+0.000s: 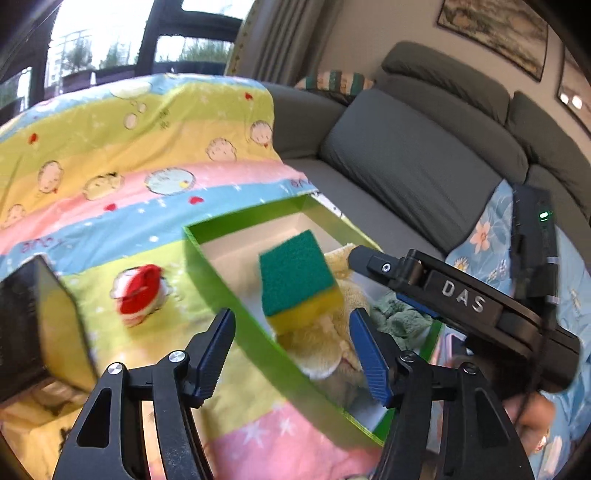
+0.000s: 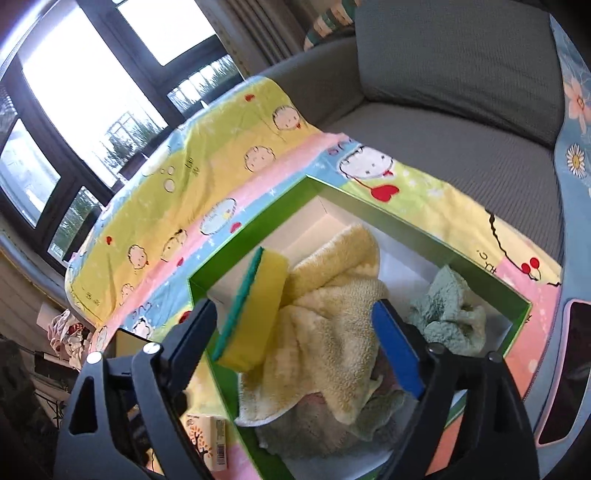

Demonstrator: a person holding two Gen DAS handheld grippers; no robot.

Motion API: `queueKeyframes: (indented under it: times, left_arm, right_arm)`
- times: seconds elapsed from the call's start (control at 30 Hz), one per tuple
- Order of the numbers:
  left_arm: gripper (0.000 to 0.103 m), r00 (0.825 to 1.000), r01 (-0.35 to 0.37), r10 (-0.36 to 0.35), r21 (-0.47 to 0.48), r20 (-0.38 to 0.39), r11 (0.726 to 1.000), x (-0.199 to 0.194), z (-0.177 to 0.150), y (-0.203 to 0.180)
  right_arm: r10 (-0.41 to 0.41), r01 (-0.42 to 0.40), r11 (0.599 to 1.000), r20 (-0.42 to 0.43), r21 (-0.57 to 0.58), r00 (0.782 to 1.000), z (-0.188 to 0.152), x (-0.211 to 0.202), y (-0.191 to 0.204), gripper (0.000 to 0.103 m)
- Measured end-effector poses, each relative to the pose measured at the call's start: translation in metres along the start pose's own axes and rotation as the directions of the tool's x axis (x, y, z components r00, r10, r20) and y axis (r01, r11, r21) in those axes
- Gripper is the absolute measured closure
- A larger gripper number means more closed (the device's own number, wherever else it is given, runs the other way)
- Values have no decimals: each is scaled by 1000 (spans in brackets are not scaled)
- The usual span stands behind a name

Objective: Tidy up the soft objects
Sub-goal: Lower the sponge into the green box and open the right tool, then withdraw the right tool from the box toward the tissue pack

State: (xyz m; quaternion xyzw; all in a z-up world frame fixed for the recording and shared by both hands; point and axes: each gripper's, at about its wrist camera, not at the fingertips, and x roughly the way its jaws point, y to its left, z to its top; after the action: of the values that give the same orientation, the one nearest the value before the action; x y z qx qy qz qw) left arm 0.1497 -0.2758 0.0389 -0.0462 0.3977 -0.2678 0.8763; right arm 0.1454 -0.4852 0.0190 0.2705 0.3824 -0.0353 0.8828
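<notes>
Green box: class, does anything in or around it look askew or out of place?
Yes. The sponge stands tilted on edge against the yellow towel, not flat inside the green box. A red-and-white soft item lies outside the box on the blanket.

A home, a living room by the look of it. Grey sofa (image 1: 413,166) with thick back cushions along one wall, a striped pillow (image 1: 338,82) tucked in its corner. Framed pictures (image 1: 493,31) hung on the wall above. Long curtains (image 1: 280,40) beside tall dark-framed windows (image 2: 74,110), with greenery and a railing outside. A child's cartoon blanket (image 1: 129,166) in yellow, pink and blue stripes spread over the surface, and a flowered blue cloth (image 1: 487,236) draped on the sofa seat. Household odds and ends too: towels (image 2: 332,314) and a dish sponge (image 2: 255,306) in a green box (image 2: 406,225).
</notes>
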Motion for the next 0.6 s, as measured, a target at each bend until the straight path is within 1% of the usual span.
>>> queueKeyframes:
  times: [0.03, 0.1, 0.2, 0.3, 0.37, 0.43, 0.6]
  left_arm:
    - [36, 1000, -9, 9, -8, 16, 1000, -12, -2, 3]
    - [23, 998, -35, 36, -32, 43, 999, -33, -7, 9]
    - [20, 993, -72, 79, -83, 85, 994, -65, -18, 23]
    - [19, 987, -115, 128, -132, 97, 985, -95, -34, 37]
    - [19, 974, -186, 204, -163, 101, 969, -112, -45, 46]
    - [19, 957, -254, 275, -193, 96, 948, -128, -59, 57]
    - [19, 926, -342, 374, -302, 54, 890, -160, -95, 86]
  right_arm:
    - [9, -9, 1000, 8, -5, 1000, 0, -4, 1, 15]
    - [27, -26, 1000, 20, -10, 999, -2, -11, 2, 13]
    - [51, -50, 999, 46, -20, 998, -4, -23, 3, 11]
    - [57, -56, 998, 60, -30, 997, -8, -32, 9, 8]
    - [74, -71, 996, 69, -48, 995, -13, -38, 16, 7]
    - [96, -92, 994, 60, -66, 994, -19, -41, 24, 6]
    - [164, -164, 977, -8, -137, 986, -39, -38, 54, 6]
